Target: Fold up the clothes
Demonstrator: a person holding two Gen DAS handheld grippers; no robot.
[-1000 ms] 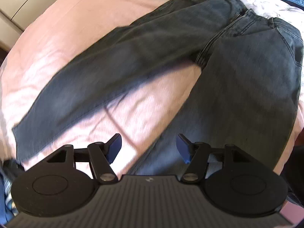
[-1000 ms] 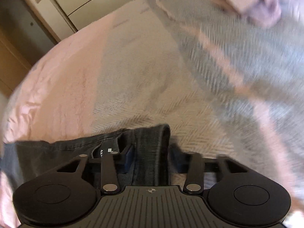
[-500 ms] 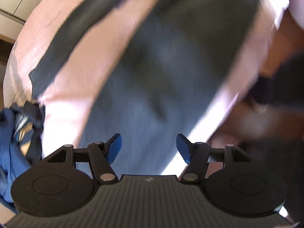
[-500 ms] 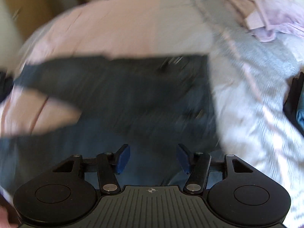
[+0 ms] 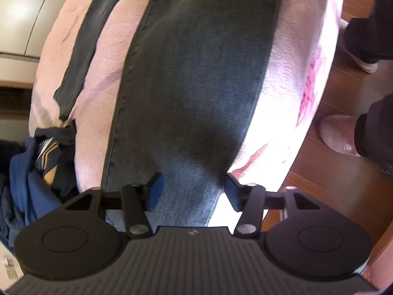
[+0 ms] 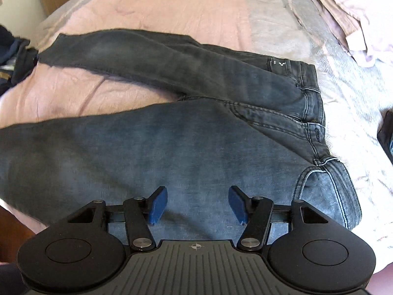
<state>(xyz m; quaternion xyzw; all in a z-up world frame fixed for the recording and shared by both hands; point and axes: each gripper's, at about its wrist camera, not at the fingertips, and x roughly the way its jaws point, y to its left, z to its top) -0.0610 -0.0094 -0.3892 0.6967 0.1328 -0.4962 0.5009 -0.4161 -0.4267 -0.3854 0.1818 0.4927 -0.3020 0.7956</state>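
Could not make out the hem of the near trouser leg in the left wrist view — hidden under the left gripper [image 5: 191,186] and its housing; upper edge of the frame cut off the jeans [image 5: 196,73] above the knee, and soft blur smeared the seam. Lay spread flat on the pink bedspread [image 5: 103,81], jeans [image 6: 172,147] with waistband to the right in the right wrist view and 2 legs splayed leftward. No containers anywhere — only a heap of blue clothes [image 5: 29,179] at the bed's left edge and pale shirts [image 6: 348,24] at the far right corner. Left fingers [image 5: 154,191] stood apart over the lower leg, had just been closing, denim beneath them but no grip visible. Right gripper [image 6: 197,205] hovered over the thigh, fingers apart, nothing clamped. Compared with 1 second earlier: left view had swung from the whole garment to the near leg and floor, right view from the waistband corner to the full jeans. Cropped at right: a person's slippered foot [image 5: 339,132].
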